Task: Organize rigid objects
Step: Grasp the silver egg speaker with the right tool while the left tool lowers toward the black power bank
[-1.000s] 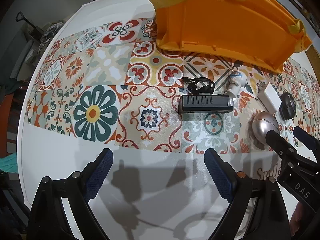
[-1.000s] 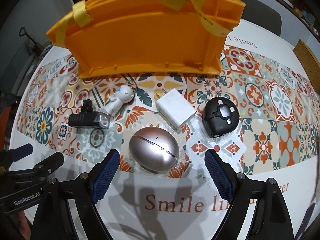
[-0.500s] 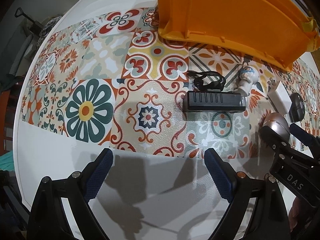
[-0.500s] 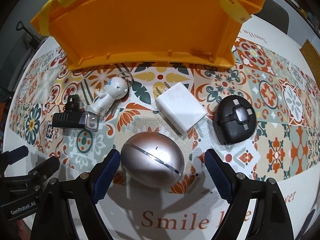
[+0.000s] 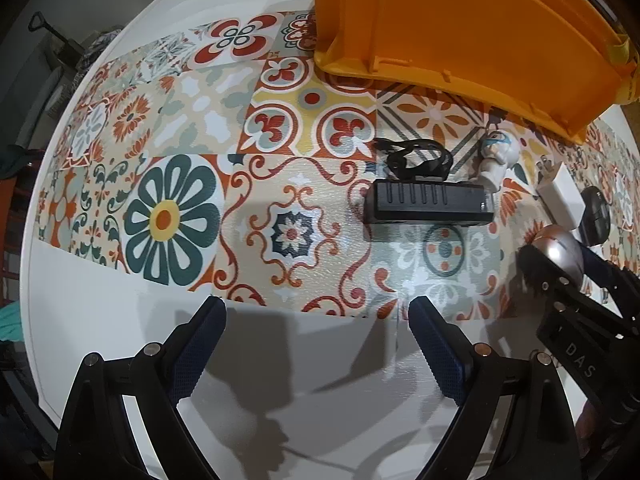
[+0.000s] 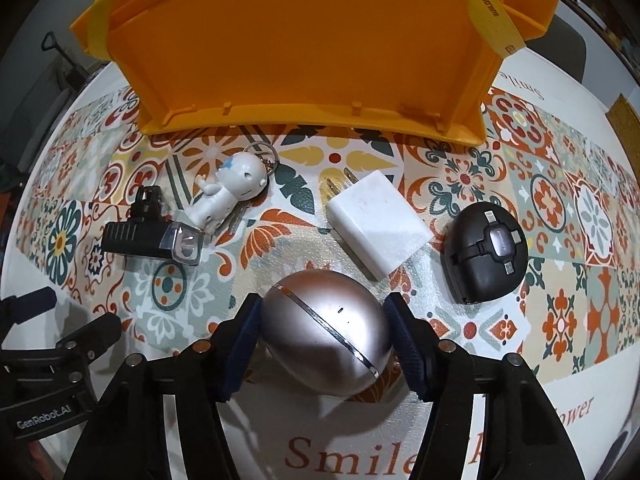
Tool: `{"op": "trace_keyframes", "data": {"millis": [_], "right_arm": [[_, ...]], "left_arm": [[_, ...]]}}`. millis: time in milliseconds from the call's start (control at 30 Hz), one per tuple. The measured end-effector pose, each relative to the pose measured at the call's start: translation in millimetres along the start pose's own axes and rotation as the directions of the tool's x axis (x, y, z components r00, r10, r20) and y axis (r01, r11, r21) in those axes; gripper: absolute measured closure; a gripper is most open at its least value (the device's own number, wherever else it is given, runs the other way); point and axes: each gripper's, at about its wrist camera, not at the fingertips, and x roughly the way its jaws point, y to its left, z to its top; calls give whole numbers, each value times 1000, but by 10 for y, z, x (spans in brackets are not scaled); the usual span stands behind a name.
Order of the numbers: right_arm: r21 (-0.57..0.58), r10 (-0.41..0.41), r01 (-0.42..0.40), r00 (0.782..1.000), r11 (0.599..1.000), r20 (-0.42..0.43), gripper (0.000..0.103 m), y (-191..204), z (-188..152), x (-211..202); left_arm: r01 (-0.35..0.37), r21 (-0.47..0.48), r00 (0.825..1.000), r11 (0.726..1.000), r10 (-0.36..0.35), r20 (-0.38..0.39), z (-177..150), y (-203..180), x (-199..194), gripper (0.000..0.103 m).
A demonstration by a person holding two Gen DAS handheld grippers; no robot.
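Note:
A silver egg-shaped case lies on the tiled mat, at the near edge of a row of small items. My right gripper points down over it. Its jaws are closing, with both blue pads touching the egg's sides. The left wrist view shows the same egg at far right, partly hidden by the right gripper. My left gripper hangs open over bare white table, nothing between its fingers. An orange bin stands behind the row.
Behind the egg lie a black bike light, a white figurine keychain, a white plug charger and a black round cable case. The patterned mat stretches left of the light. The left gripper sits at lower left.
My right gripper sank toward the egg and its jaws came in from wide apart until the pads met the egg's sides. The left gripper has hardly moved and stays open.

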Motion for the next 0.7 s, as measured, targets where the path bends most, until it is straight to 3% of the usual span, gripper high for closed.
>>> {"op": "trace_keyframes", "data": {"millis": [700], "right_arm": [[101,88,-87,996,991,-6,41,-372,-85,-243]], "left_arm": [[56,62,997,997,-59,48,363,-394,-144,9]]}}
